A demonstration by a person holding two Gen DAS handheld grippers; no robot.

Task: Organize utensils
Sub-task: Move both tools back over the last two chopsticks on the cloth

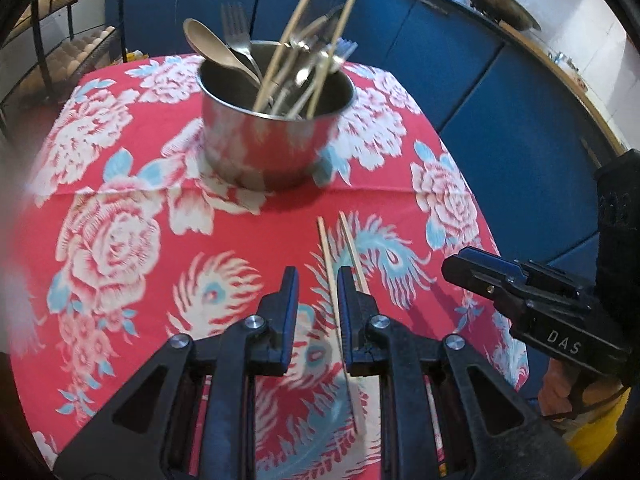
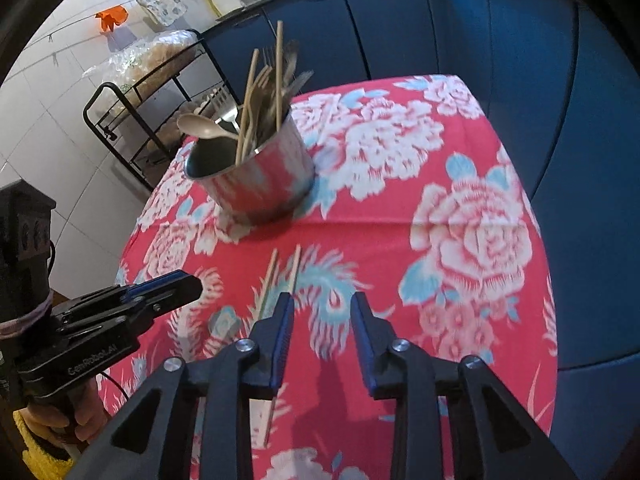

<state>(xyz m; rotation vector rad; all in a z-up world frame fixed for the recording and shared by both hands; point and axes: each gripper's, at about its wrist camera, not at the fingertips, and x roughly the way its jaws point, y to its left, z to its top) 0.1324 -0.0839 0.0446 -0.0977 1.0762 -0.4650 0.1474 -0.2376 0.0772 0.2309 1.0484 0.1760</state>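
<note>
A steel pot [image 1: 276, 140] [image 2: 264, 184] stands on the red flowered tablecloth [image 1: 120, 240] and holds a beige spoon [image 1: 208, 46], forks and several chopsticks. Two loose wooden chopsticks [image 1: 325, 248] [image 2: 270, 276] lie side by side on the cloth in front of it. My left gripper [image 1: 318, 280] hovers over them, its jaws narrowly apart, with one chopstick running under the gap close to the right finger. My right gripper [image 2: 322, 304] is open just right of the chopsticks with nothing between its fingers. Each gripper shows from the side in the other's view [image 1: 468, 268] [image 2: 188, 284].
Blue cabinets [image 1: 500, 120] [image 2: 400, 20] run behind and to the right of the table. A black wire rack [image 2: 132, 120] [image 1: 60, 60] with eggs and bags stands off the far left corner. The cloth drops off at the table's right edge [image 2: 548, 280]. A hand [image 2: 60, 412] grips the left tool.
</note>
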